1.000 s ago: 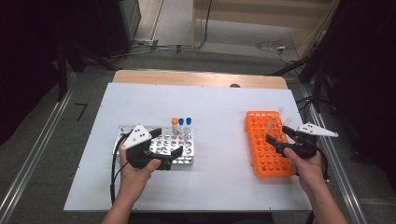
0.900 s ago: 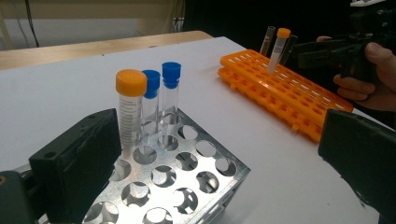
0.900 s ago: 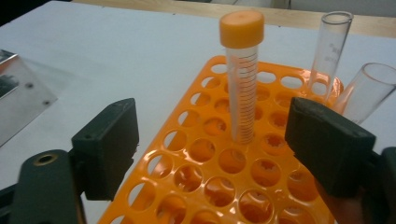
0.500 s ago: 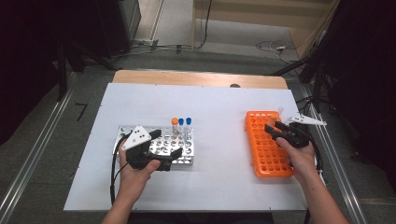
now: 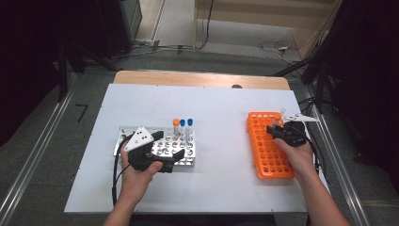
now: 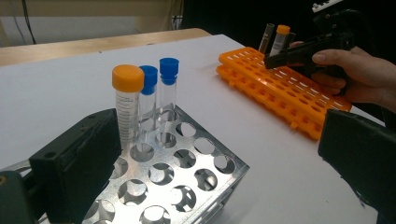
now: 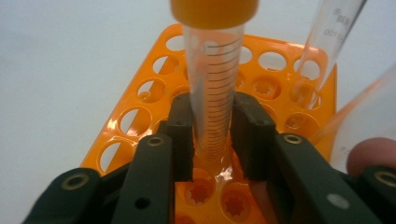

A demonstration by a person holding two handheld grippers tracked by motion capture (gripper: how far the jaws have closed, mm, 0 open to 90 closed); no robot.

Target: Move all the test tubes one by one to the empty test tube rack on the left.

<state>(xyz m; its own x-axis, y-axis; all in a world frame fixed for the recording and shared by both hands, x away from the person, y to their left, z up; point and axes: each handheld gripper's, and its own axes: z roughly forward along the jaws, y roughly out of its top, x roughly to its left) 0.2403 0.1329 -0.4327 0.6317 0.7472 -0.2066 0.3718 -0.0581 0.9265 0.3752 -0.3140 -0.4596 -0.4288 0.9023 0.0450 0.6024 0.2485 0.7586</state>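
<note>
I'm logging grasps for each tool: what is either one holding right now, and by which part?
The right tool grips the orange-capped tube by its lower body, over the orange rack. The left tool holds nothing.

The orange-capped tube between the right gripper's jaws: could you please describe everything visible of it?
The orange-capped tube is clear plastic with printed black graduation lines. It stands upright, its lower end in a well at the far end of the orange rack. The right gripper has its black jaws on both sides of it. It looks empty.

Right gripper (image 7: 212,140) jaws flank an orange-capped tube (image 7: 215,93) standing in orange rack (image 7: 140,98).
</note>
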